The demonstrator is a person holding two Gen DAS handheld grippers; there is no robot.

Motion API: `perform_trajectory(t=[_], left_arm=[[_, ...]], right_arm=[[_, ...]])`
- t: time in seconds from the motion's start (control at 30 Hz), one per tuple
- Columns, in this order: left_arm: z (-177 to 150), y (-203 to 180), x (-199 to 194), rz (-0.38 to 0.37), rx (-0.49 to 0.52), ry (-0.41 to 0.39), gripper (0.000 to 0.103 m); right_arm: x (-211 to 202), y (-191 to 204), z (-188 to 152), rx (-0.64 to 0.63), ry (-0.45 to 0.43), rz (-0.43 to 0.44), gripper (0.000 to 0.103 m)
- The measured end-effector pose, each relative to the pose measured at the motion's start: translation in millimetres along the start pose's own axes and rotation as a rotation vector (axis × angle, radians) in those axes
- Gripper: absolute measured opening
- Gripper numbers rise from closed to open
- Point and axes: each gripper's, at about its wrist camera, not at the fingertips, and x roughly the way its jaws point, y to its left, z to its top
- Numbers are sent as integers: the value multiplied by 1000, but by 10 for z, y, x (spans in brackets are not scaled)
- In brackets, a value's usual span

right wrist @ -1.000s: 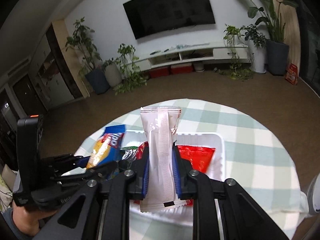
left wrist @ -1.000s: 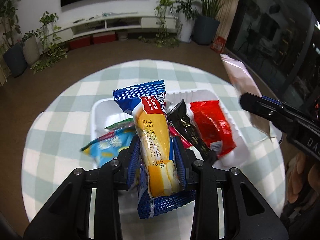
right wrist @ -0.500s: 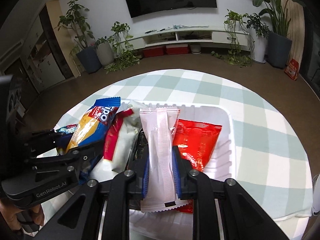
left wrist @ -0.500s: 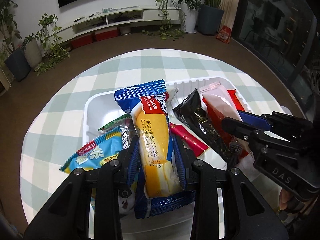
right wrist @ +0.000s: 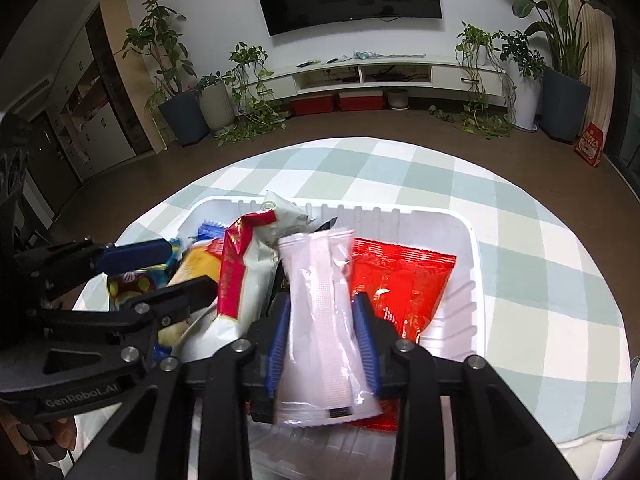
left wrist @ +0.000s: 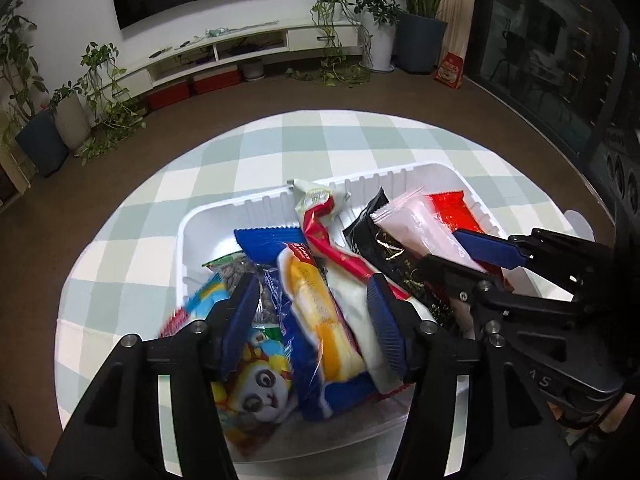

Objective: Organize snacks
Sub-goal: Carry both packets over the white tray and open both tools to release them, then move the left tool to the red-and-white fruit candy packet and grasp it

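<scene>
- Over the white tray (left wrist: 280,204), at its near-left part, my left claw (left wrist: 312,316) has just been spreading; a second ago it pinched the blue-and-yellow cake packet (left wrist: 316,320), and now that packet lies loose between the blue pads, touching neither, on top of the other snacks.
- Left of that packet in the tray sits a glossy panda-print bag (left wrist: 256,384), crinkly foil, partly blurred.
- Toward the tray's middle lie a red-and-white wrapper (left wrist: 340,256) and a slim black sachet (left wrist: 400,264), both thin, flat and shiny, leaning against each other.
- Right of the tray's middle, my right claw (right wrist: 322,336) has just been opening too; the translucent white sachet (right wrist: 324,312) it clamped before now rests between the parted pads, and I judge they no longer press it. It lies partly over the flat red foil packet (right wrist: 400,284), which sits on the tray's ribbed floor by its right wall.
- Under the tray, the round worktop (right wrist: 540,280) wears a soft green-and-white checked cloth.
- Reading this, both releases look done: two more snacks are in the tray, and I would next lift both claws clear without dragging the slippery film.
</scene>
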Motion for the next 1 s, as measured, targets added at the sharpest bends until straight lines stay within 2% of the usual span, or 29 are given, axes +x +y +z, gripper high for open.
perform_trajectory(t=[0.03, 0.2, 0.27, 0.3, 0.4, 0.5, 0.63, 0.73, 0.83, 0.9, 0.93, 1.0], left_arm=[[3, -2, -15, 2, 1, -2, 58], [2, 0, -110, 11, -2, -20, 59], [-10, 11, -159, 19, -7, -29, 64], [-18, 15, -190, 18, -9, -36, 70], [-57, 24, -314, 14, -10, -57, 75], [-108, 31, -489, 20, -11, -86, 88], [-220, 25, -742, 16, 11, -114, 90], [-382, 33, -944, -5, 21, -126, 95], [-635, 71, -1154, -69, -2, -120, 100], [-864, 54, -1297, -98, 16, -112, 102], [-987, 32, -1362, -97, 39, -103, 102], [-1279, -23, -1494, -113, 95, -73, 102]], right_arm=[[-3, 3, 0, 0, -1, 2, 44], [0, 38, -13, -17, 4, -3, 50], [-16, 58, -17, -30, 2, -7, 53], [-27, 56, -16, -32, -1, -7, 53], [-87, 47, -8, -34, -23, 3, 57], [-165, 28, -8, -36, -60, 11, 64], [-273, -18, -12, -23, -103, 12, 74], [-375, -85, -14, 0, -139, 8, 79], [-535, -159, 1, 50, -141, 28, 80], [-715, -174, -13, 74, -147, 41, 82], [-786, -182, -19, 94, -130, 47, 85], [-947, -167, -84, 122, -83, 79, 86]])
